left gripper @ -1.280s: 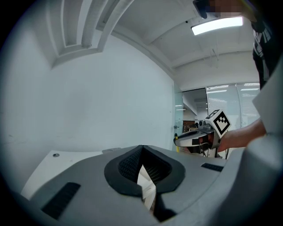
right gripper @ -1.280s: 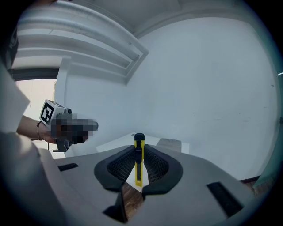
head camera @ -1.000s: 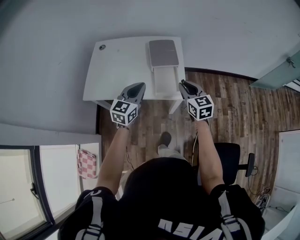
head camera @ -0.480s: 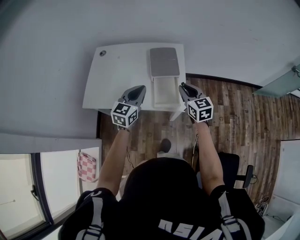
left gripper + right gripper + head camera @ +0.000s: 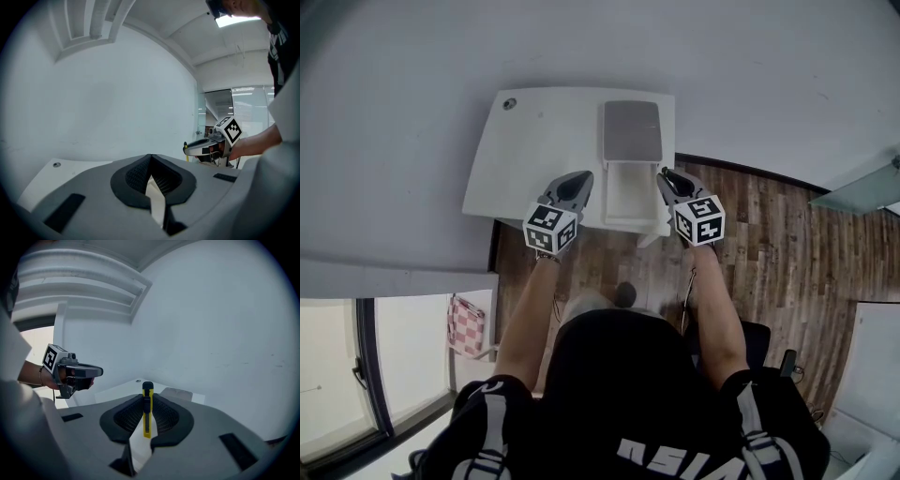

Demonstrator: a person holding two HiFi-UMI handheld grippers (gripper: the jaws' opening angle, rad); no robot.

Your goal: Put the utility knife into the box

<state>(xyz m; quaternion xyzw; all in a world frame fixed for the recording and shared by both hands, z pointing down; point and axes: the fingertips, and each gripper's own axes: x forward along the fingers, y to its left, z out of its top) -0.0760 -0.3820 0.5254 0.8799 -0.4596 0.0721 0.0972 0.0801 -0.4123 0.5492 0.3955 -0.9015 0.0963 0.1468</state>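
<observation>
Knife (image 5: 147, 420) rides clamped in my right gripper (image 5: 146, 397), left gripper (image 5: 151, 158) clenched empty; next I lower it into the box (image 5: 630, 187).

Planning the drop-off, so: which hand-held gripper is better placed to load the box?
Right. The right hand-held gripper clamps the yellow utility knife and sits right beside the open box in the head view; the left hand-held gripper holds nothing.

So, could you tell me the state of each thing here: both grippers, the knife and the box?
Left gripper: fingers shut, nothing between them.
Right gripper: shut on the utility knife.
Utility knife: clamped between the fingers, its end sticking out past the fingertips, not yet in the box.
Box: open on the table, nothing visible inside.
Lid: laid back flat.
</observation>
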